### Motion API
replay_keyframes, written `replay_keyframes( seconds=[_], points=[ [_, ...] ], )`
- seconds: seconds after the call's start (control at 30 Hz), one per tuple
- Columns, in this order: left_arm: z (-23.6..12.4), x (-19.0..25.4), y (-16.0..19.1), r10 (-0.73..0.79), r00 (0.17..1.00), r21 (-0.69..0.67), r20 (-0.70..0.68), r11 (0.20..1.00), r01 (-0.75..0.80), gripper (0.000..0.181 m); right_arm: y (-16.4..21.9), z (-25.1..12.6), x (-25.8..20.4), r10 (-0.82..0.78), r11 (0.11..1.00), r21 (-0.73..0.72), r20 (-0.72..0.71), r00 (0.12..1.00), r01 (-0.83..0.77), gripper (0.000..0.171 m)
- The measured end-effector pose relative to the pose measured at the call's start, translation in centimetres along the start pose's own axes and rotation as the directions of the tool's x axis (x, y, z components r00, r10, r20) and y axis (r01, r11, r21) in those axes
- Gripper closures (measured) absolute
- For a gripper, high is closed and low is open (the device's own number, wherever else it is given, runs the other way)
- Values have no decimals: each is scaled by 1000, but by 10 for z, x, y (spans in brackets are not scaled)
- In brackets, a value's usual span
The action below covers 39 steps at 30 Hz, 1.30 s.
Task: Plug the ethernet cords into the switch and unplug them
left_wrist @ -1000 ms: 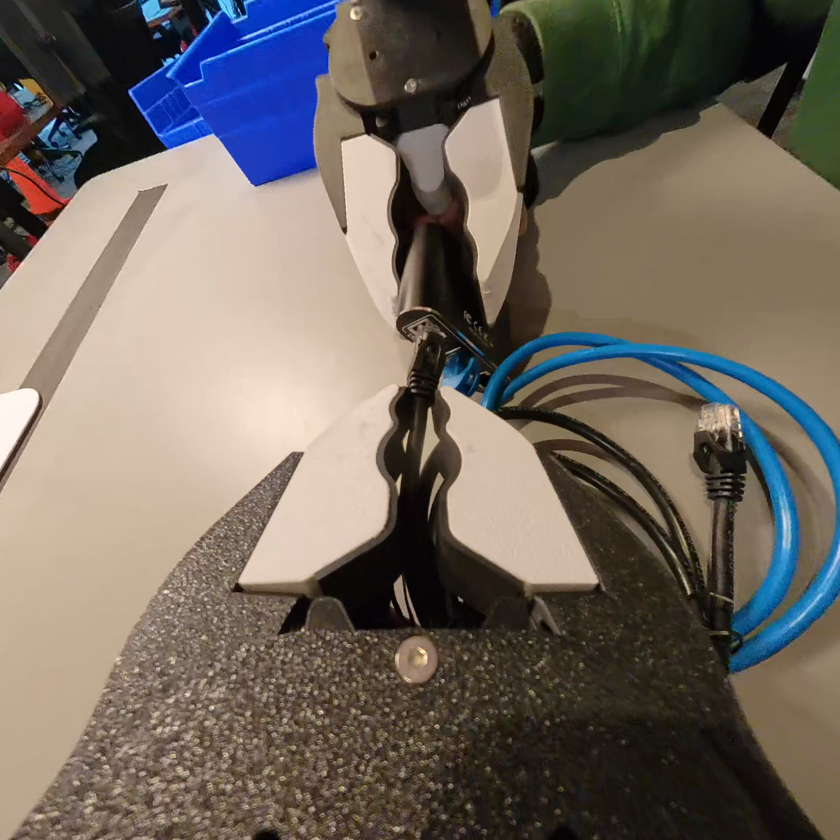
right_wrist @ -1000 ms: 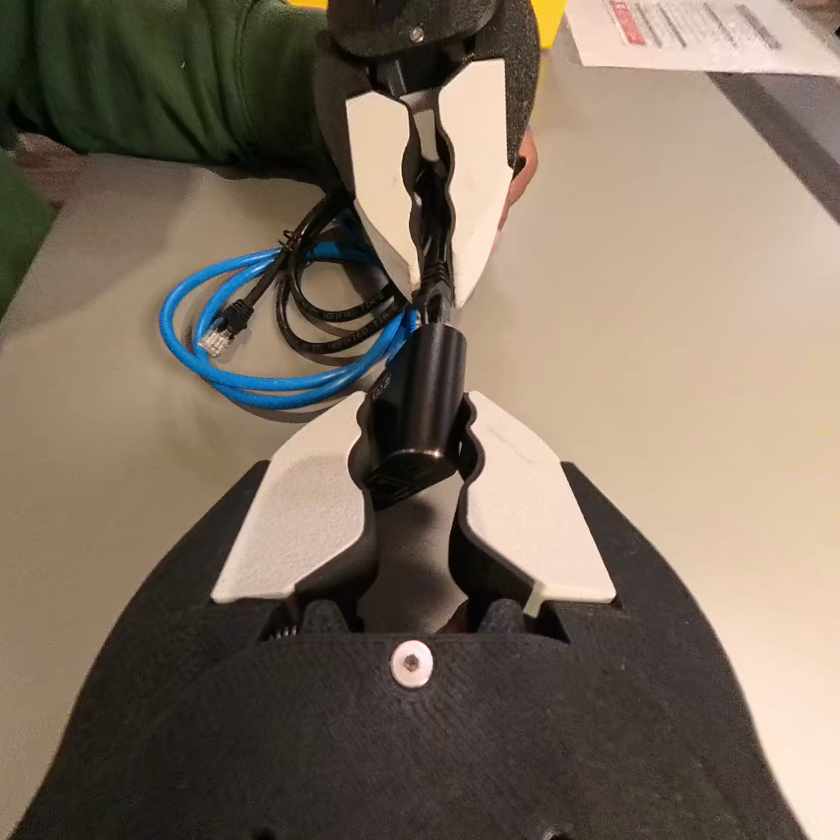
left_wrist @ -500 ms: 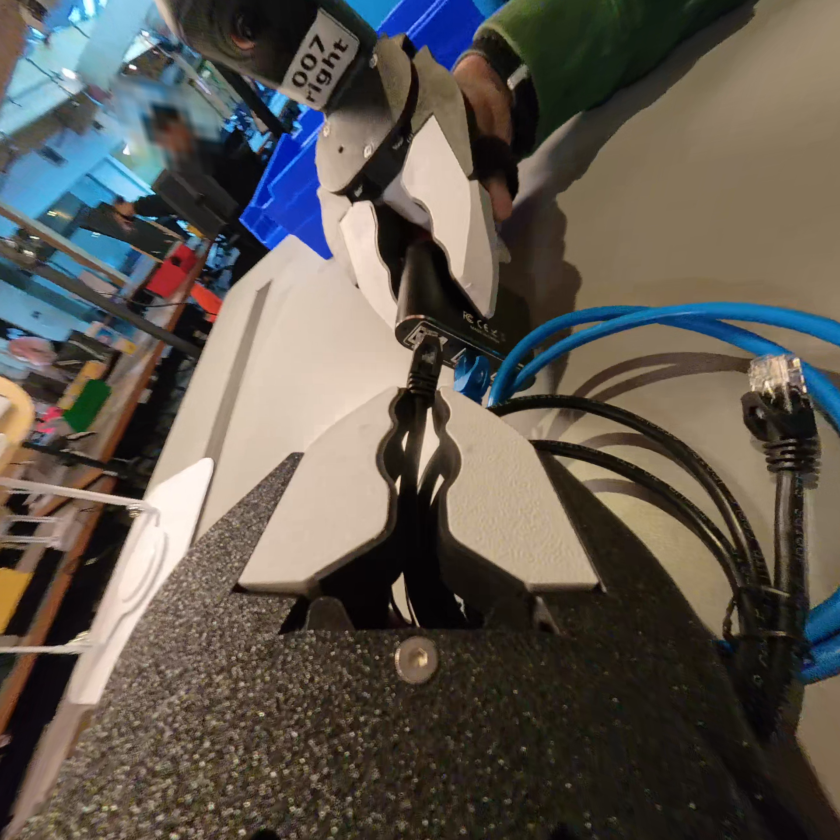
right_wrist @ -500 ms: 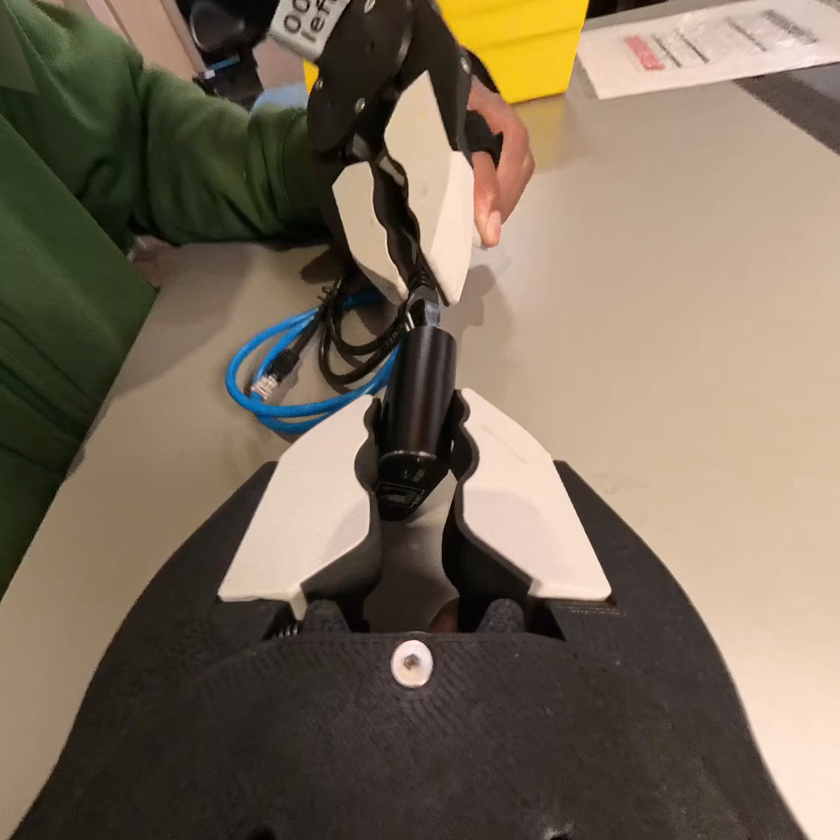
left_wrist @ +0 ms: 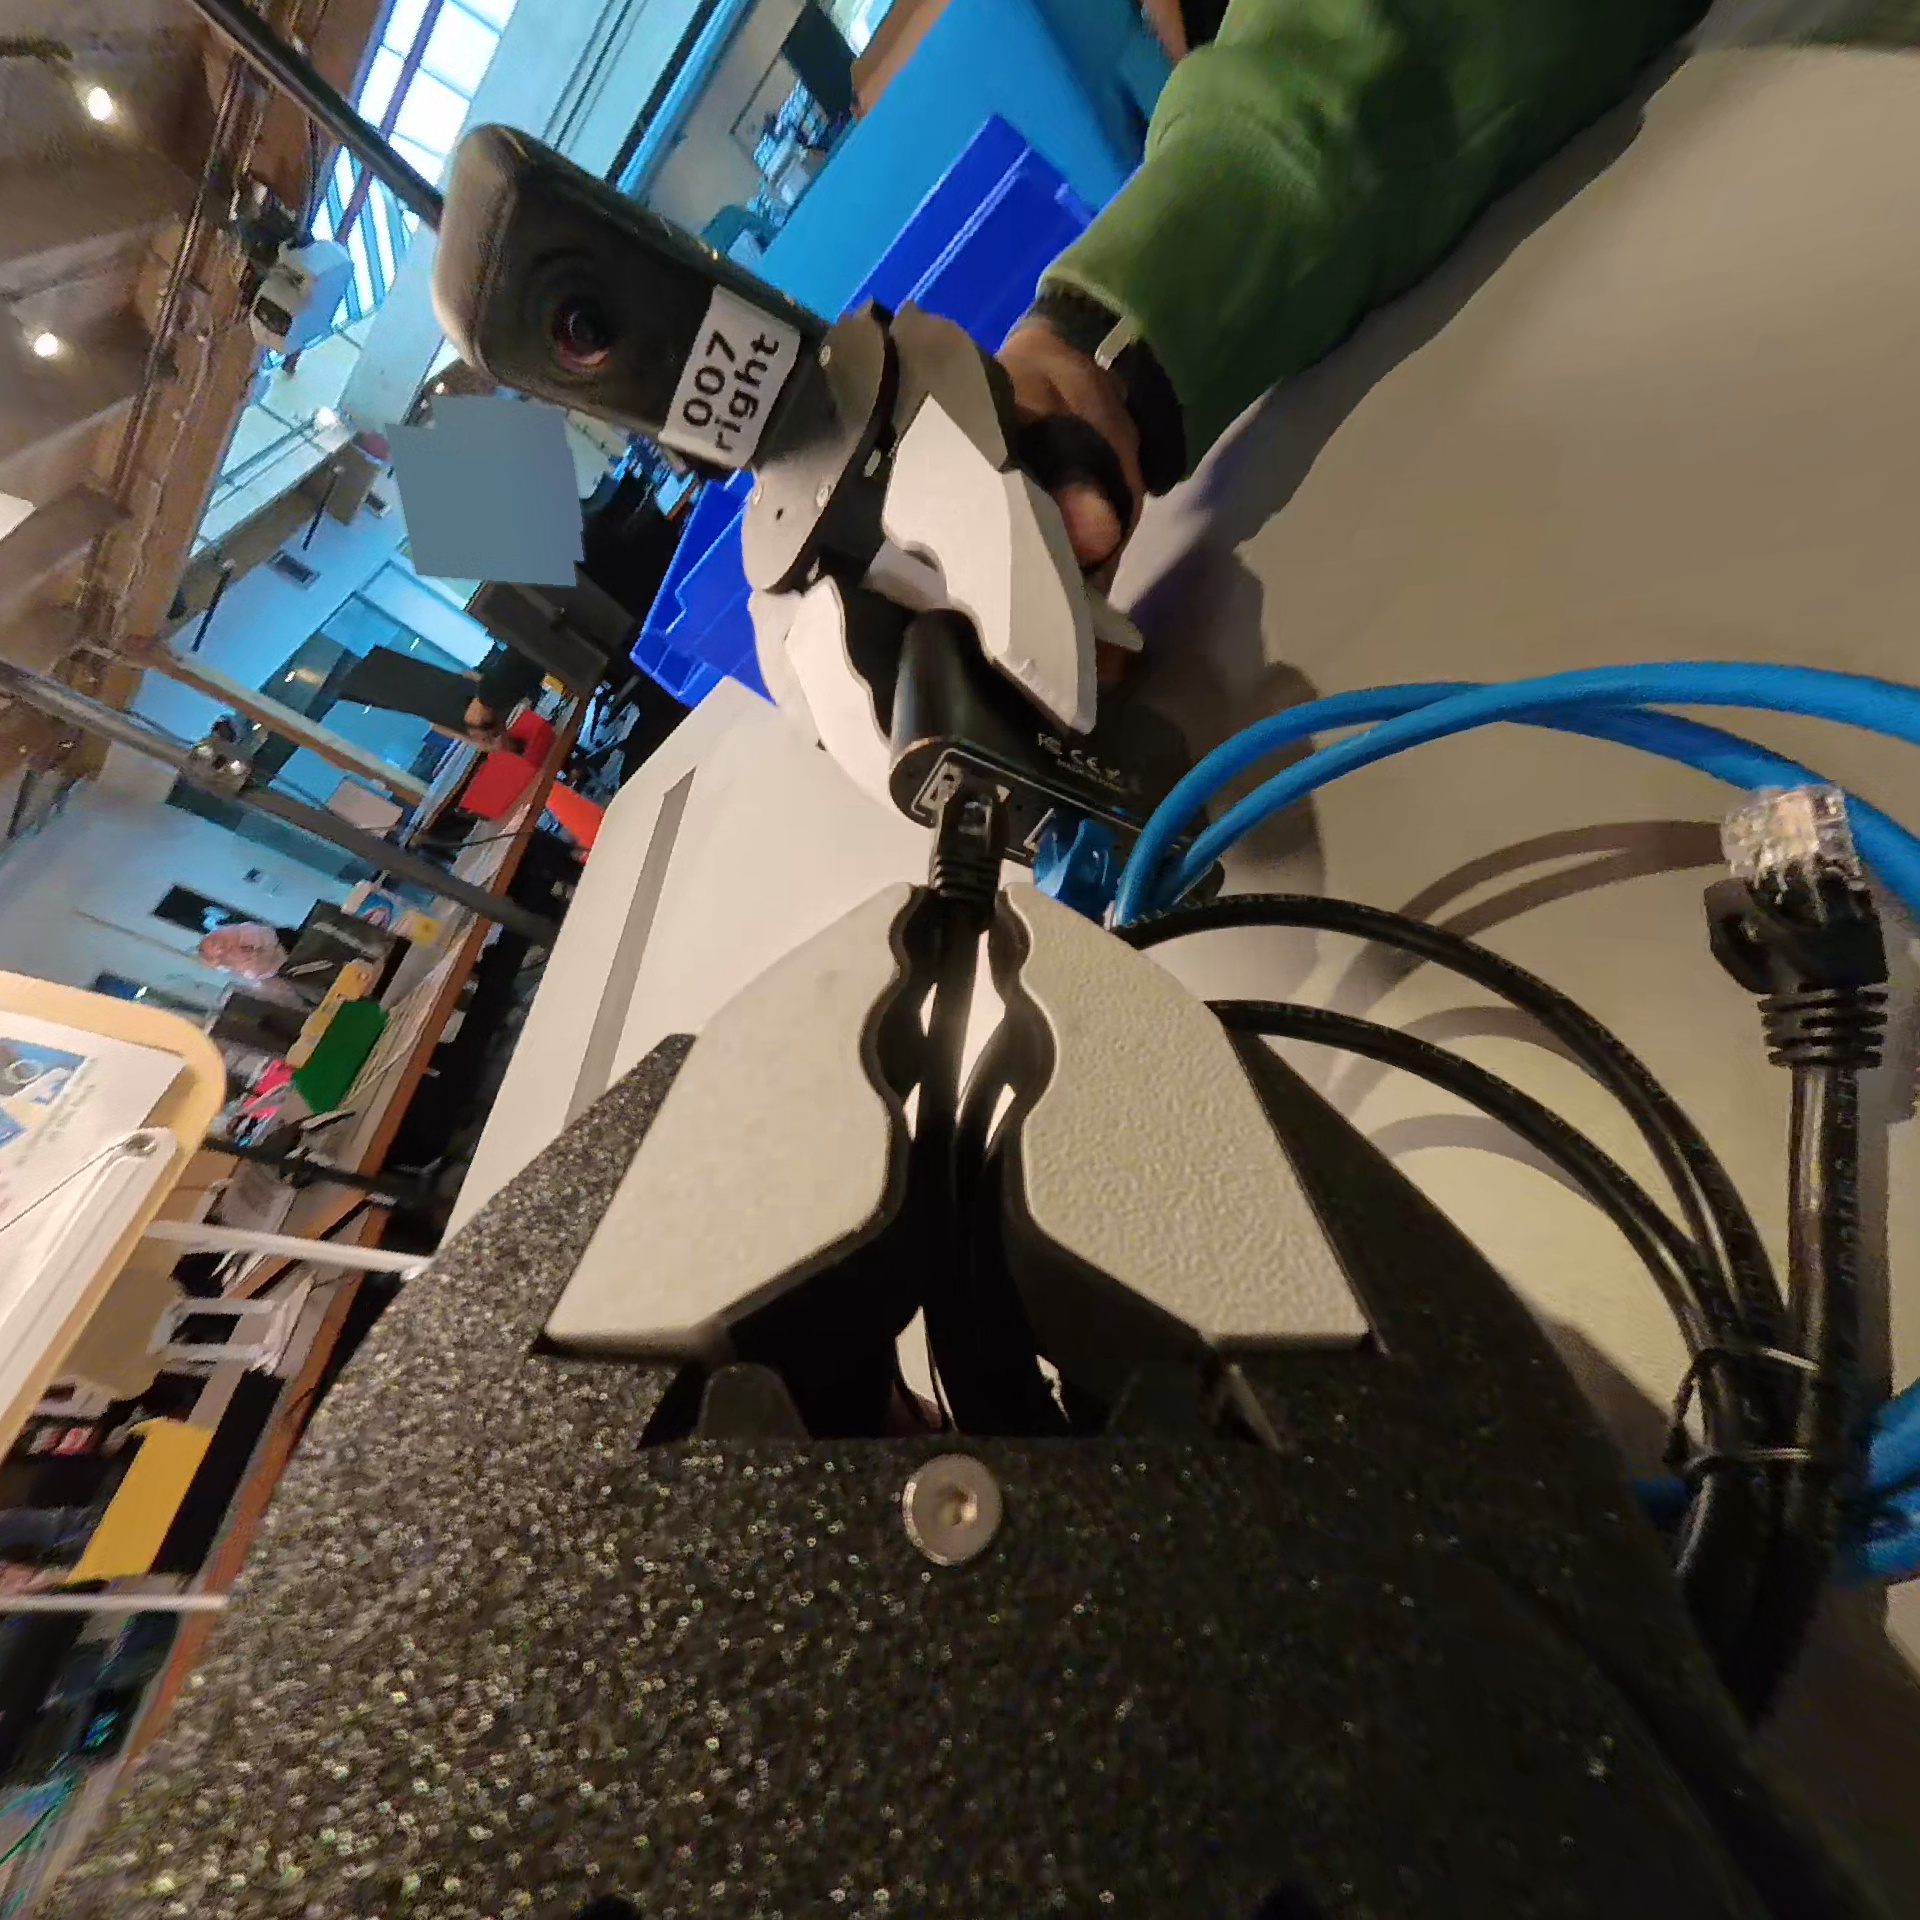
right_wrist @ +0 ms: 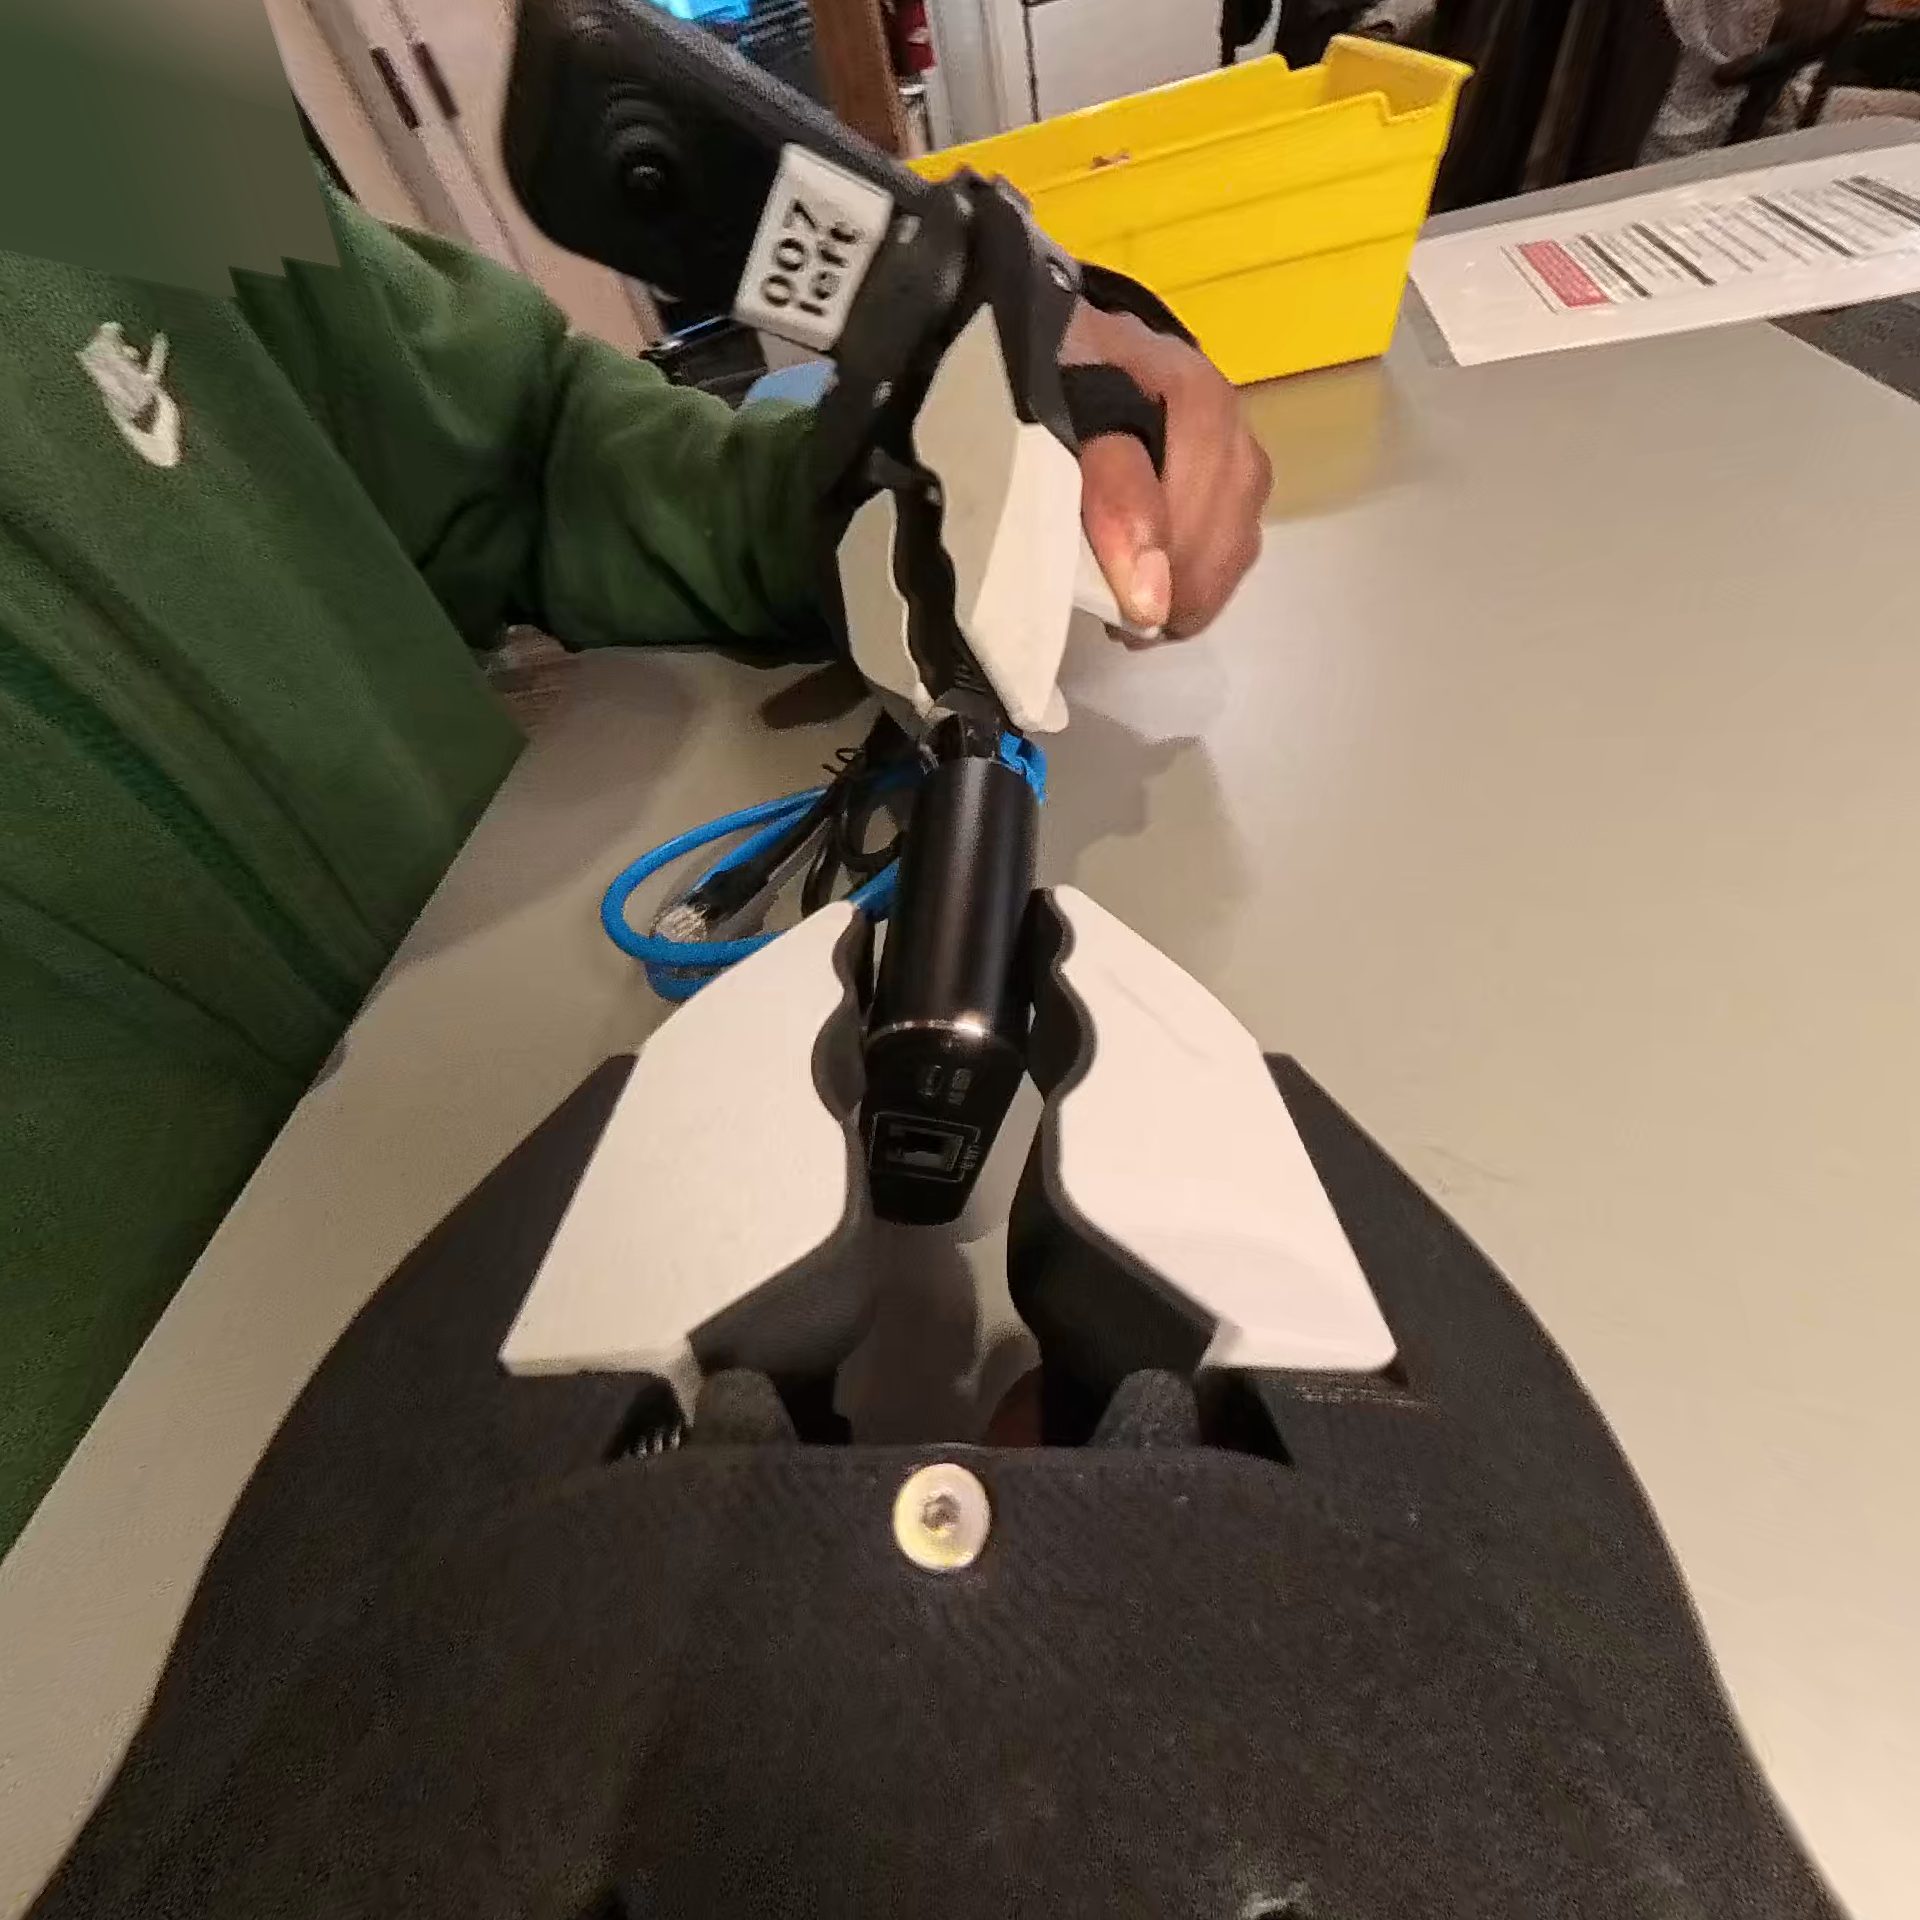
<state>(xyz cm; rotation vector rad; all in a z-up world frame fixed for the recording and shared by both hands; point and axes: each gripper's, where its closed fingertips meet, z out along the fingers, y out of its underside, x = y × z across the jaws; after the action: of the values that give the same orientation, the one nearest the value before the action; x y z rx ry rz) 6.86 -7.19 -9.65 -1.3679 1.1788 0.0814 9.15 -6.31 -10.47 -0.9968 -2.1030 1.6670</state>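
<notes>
My right gripper (right_wrist: 951,909) is shut on a black switch (right_wrist: 951,997) and holds it tilted above the grey table (right_wrist: 1507,727). My left gripper (left_wrist: 951,914) is shut on a black ethernet cord (left_wrist: 940,1049). The cord's plug (left_wrist: 964,842) sits in a port of the switch (left_wrist: 961,707). A blue cord (left_wrist: 1455,717) has its blue plug (left_wrist: 1081,854) in the port beside it. The black cord's other plug (left_wrist: 1792,883), with a clear tip, lies loose on the table. In the right wrist view the left gripper (right_wrist: 971,712) is at the switch's far end.
Coils of blue cord (right_wrist: 665,920) and black cord (left_wrist: 1558,1049) lie on the table near the person's green sleeve (right_wrist: 520,468). A yellow bin (right_wrist: 1226,197) and a printed sheet (right_wrist: 1683,239) are at the far side. Blue bins (left_wrist: 966,239) stand behind the right gripper. Left and right tips are no more than a few centimetres apart.
Both grippers have lifted and tilted together, and the switch has risen off the table with the black plug still in it. The right view now faces the switch's near end.
</notes>
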Motion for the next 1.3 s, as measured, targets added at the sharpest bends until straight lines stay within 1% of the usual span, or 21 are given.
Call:
replay_keyframes(
  seconds=[0.03, 0.2, 0.33, 0.47, 0.53, 0.73, 0.9, 1.07, 1.2, 1.3],
  points=[
    [0, 1, -2, -7, 1000, 13, -11, 1000, 7, 171, 0, 0, -3, -10, 1000, 2, 14, 1000, 10, 144],
    [0, 8, -9, 13, 999, 16, -51, 1000, -12, 171, 2, -1, -11, -41, 999, -9, 60, 997, 41, 144],
    [-2, 8, -8, 122, 992, -62, -42, 990, -125, 171, 4, 1, -11, -51, 998, -25, 52, 997, 52, 143],
    [-1, 7, -7, 236, 972, -125, -17, 964, -236, 171, 5, 1, -10, -46, 998, -36, 52, 998, 47, 143],
    [0, 6, -6, 252, 968, -140, -14, 958, -251, 171, 6, 0, -9, -42, 998, -36, 54, 998, 44, 143],
    [2, 6, 1, 225, 974, -173, -22, 959, -225, 171, 7, 1, -6, -33, 998, -45, 37, 999, 35, 144],
    [4, 5, 11, 216, 976, -230, -27, 949, -216, 171, 8, 1, -1, -10, 999, -53, 13, 1000, 10, 144],
    [7, 9, 24, 187, 981, -291, -55, 937, -195, 171, 14, 2, 6, -8, 995, -101, -32, 999, 5, 144],
    [7, 17, 31, 59, 993, -293, -106, 952, -88, 170, 19, 6, 8, -13, 990, -140, -55, 998, 6, 144],
    [6, 18, 29, -106, 987, -254, -120, 964, 73, 166, 20, 6, 10, -12, 990, -143, -69, 998, 2, 144]
  ],
)
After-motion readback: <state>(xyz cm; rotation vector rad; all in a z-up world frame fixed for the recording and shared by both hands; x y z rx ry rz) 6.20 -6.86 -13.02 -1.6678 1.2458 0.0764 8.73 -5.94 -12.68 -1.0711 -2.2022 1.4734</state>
